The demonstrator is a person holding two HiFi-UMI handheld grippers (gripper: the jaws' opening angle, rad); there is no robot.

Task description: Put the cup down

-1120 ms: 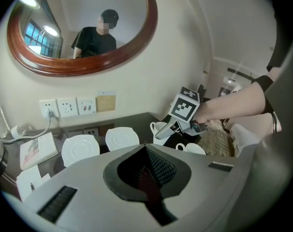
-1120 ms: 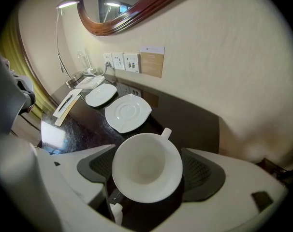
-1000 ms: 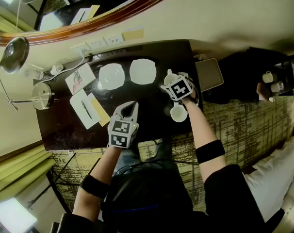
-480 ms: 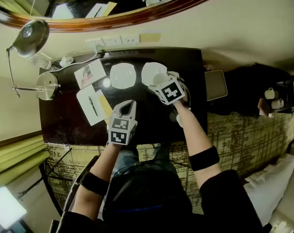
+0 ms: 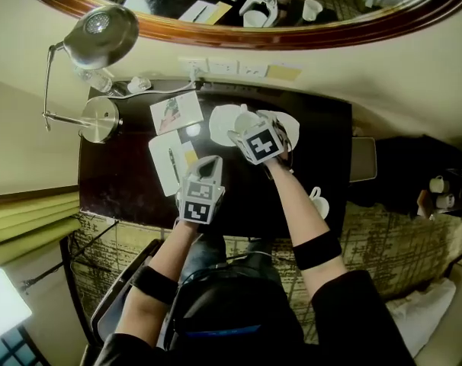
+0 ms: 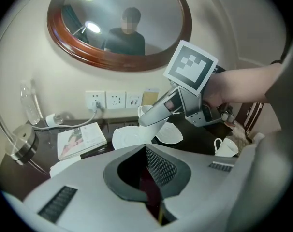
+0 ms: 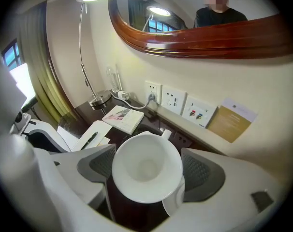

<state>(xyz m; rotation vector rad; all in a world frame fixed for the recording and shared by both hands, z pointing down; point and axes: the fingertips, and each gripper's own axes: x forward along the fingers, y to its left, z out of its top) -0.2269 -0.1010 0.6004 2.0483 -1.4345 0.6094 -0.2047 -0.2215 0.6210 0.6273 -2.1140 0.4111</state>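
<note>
White cup point(image 7: 146, 164) was held in right claw point(image 7: 149, 173), above two saucers point(image 5: 225, 124) at the counter's point(image 5: 124, 197) back.
Left claw point(image 6: 153, 178), nearer, was closed on nothing. Second cup point(image 5: 319, 202) sat near-right. Held cup could slip from the pads, or clip a saucer rim if lowered off-centre. Booklet point(image 5: 176, 113) and lamp point(image 5: 101, 36) lay beyond, clear of the path.

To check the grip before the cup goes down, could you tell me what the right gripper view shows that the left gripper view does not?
Right gripper view only: the empty inside of the white cup, held by the right gripper, and a pen. Left gripper view only: a second cup standing on the desk, and the left gripper, fingers shut on nothing. Both: the booklet and the wall sockets.
</note>
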